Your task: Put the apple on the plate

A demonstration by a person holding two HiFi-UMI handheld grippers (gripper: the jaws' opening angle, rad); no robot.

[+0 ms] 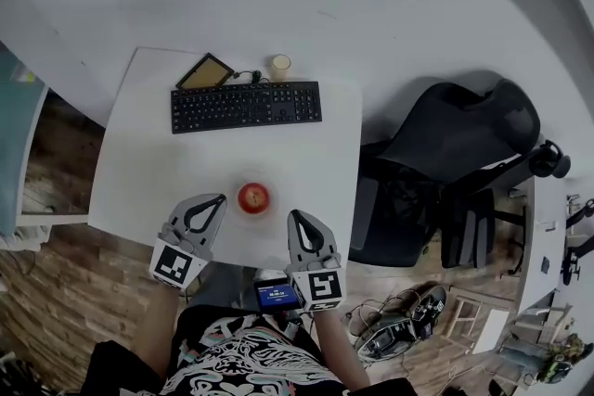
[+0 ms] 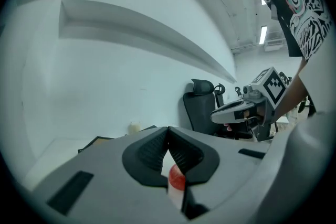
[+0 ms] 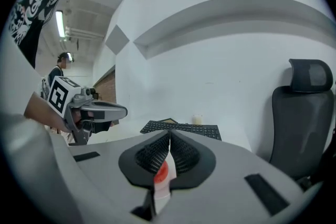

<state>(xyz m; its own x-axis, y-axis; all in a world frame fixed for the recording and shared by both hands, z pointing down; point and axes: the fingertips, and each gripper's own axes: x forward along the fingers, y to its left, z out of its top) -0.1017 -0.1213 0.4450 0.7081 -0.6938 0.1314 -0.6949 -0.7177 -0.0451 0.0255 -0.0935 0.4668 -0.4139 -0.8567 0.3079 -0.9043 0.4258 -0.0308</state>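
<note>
left gripper [image 1: 217, 198]: jaws pressed together, nothing between them; held over the table's front edge, left of the apple, not touching it
right gripper [image 1: 296, 215]: jaws closed tight, empty; right of the apple, apart from it
apple [image 1: 253, 197]: red, sitting on the plate, between the two grippers
plate [image 1: 253, 215]: small, white, near the front edge of the table [image 1: 139, 162], barely distinct from it
keyboard [image 1: 246, 106]: black, at the far side, well apart from the apple
cup [image 1: 279, 66]: just behind the keyboard
chair [image 1: 445, 172]: black, right of the table
</note>
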